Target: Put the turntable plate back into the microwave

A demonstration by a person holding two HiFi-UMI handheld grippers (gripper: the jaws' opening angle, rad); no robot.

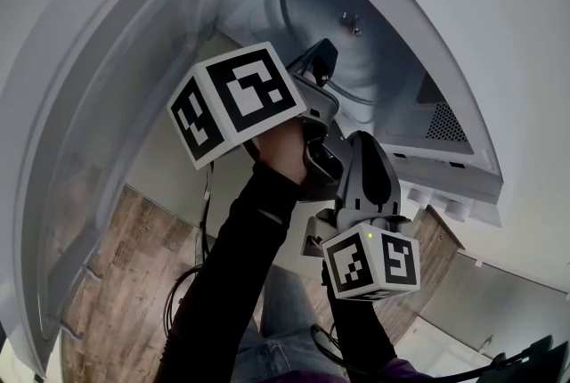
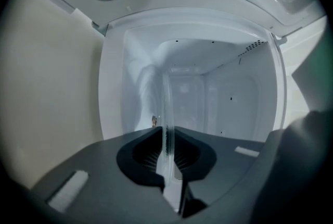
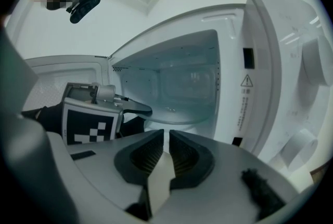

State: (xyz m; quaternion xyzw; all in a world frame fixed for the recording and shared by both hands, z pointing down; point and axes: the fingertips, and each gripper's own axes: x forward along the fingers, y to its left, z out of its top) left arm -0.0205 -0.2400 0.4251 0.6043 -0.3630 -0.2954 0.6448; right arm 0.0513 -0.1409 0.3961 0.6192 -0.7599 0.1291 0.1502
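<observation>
The clear glass turntable plate hangs inside the open white microwave. In the left gripper view its rim runs edge-on between the pads. My left gripper reaches into the cavity mouth and is shut on that rim. From the right gripper view the plate lies roughly level in the cavity, with the left gripper clamped on its near left edge. My right gripper waits outside the opening, below the left one, its jaws almost together and holding nothing.
The microwave door stands swung open at the left. The control panel with two knobs is on the right of the opening. A small drive hub shows on the cavity floor. Wooden flooring and cables lie below.
</observation>
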